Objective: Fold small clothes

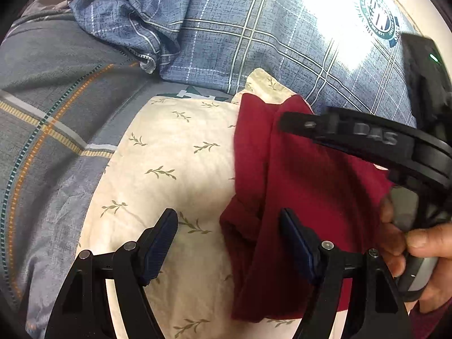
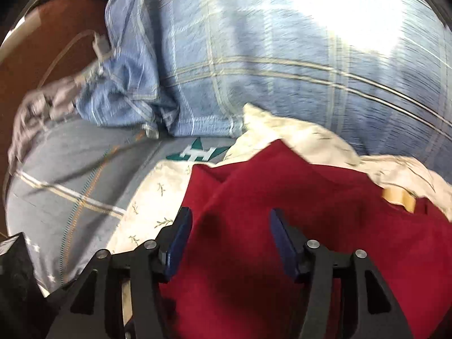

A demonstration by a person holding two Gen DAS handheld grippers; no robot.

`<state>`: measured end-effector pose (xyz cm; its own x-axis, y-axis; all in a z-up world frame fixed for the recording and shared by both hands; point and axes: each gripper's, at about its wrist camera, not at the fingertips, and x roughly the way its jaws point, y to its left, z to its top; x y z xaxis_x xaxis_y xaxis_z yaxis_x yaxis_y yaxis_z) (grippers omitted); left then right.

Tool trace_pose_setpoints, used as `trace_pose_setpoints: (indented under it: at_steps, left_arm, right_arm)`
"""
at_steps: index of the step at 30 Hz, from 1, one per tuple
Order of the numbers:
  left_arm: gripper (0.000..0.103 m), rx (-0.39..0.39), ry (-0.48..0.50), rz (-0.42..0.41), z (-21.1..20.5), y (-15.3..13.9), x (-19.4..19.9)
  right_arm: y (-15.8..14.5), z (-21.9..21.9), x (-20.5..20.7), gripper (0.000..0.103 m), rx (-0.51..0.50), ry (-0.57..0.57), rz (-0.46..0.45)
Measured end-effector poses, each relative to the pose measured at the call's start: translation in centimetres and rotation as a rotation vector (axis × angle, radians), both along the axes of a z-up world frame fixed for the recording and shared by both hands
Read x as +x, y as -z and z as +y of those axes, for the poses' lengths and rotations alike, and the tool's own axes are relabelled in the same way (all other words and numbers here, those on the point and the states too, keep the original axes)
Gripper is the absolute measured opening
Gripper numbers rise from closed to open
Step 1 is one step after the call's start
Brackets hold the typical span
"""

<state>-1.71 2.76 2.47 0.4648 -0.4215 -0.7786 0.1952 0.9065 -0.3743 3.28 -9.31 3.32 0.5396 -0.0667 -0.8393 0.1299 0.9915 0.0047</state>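
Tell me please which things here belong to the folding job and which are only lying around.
Belong to the job:
- dark red garment, partly folded
- left gripper, open
- right gripper, open above the red cloth

Only lying about:
- cream leaf-print cloth beneath the garment
- blue plaid bedding
- grey plaid sheet
- crumpled blue cloth

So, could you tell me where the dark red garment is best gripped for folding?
Probably at the dark red garment's near left edge, where it bunches into a raised fold over the cream leaf-print cloth. The open left gripper already straddles it, so come straight down from above.
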Motion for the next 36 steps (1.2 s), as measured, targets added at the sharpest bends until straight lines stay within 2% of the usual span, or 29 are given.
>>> trace_pose_setpoints:
  at_steps: [1, 2, 3, 5, 10, 14, 16, 17, 18, 20, 23, 25, 26, 28, 30, 32, 36]
  left_arm:
    - [0.074, -0.002, 0.0, 0.002, 0.0, 0.0, 0.1]
    - [0.074, -0.001, 0.0, 0.002, 0.0, 0.0, 0.1]
    - [0.074, 0.002, 0.002, 0.002, 0.0, 0.0, 0.1]
    - [0.074, -0.003, 0.002, 0.006, 0.0, 0.0, 0.1]
    - [0.074, -0.032, -0.012, 0.009, 0.5, -0.2, 0.3]
    - [0.074, -0.032, -0.017, 0.019, 0.6, 0.0, 0.5]
    - [0.074, -0.035, -0.017, 0.017, 0.7, -0.1, 0.4]
    - [0.074, -0.037, -0.018, 0.018, 0.7, -0.1, 0.4]
    - [0.074, -0.038, -0.018, 0.019, 0.7, -0.1, 0.4]
    - [0.074, -0.034, -0.016, 0.021, 0.7, 0.0, 0.5]
    - [0.074, -0.027, -0.011, 0.017, 0.6, 0.0, 0.4]
    - [0.074, -0.033, -0.01, 0.018, 0.5, 0.0, 0.4]
    - [0.074, -0.037, -0.008, 0.019, 0.5, 0.0, 0.4]
    - [0.08, -0.042, 0.002, 0.021, 0.4, 0.1, 0.5]
    - [0.082, -0.043, 0.016, 0.02, 0.1, 0.1, 0.5]
    - [0.083, -0.049, 0.038, 0.021, -0.5, 0.2, 0.6]
    - [0.081, -0.063, 0.063, 0.013, -1.3, 0.4, 0.9]
  right_arm:
    - [0.7, 0.7, 0.8, 0.058, -0.047, -0.012, 0.039]
    - [1.2, 1.3, 1.3, 0.043, -0.092, -0.031, 0.06]
    - [1.5, 1.9, 1.5, 0.015, -0.143, -0.048, 0.063]
    - [1.4, 2.7, 1.3, 0.006, -0.178, -0.072, 0.054]
    - [0.0, 3.8, 0.6, 0.006, -0.162, -0.119, -0.012]
    - [2.1, 3.1, 1.7, 0.006, -0.144, -0.09, 0.056]
    - [1.8, 3.1, 1.6, 0.013, -0.13, -0.089, 0.054]
    - [1.3, 2.9, 1.5, 0.021, -0.11, -0.075, 0.052]
    - [1.0, 2.8, 1.6, 0.049, -0.101, -0.061, 0.058]
    - [0.7, 2.9, 2.1, 0.088, -0.118, -0.033, 0.091]
    - [1.6, 3.7, 3.3, 0.087, -0.179, -0.03, 0.136]
    - [3.4, 4.2, 4.3, 0.089, -0.201, -0.046, 0.185]
    - [3.9, 4.4, 4.5, 0.085, -0.235, -0.04, 0.186]
    - [4.1, 4.3, 4.3, 0.066, -0.283, -0.032, 0.153]
    - [3.0, 3.5, 3.6, 0.026, -0.235, -0.025, 0.111]
    - [1.5, 2.4, 2.7, 0.018, -0.152, -0.034, 0.095]
    - [-1.7, 0.8, 0.3, 0.016, -0.043, -0.044, 0.017]
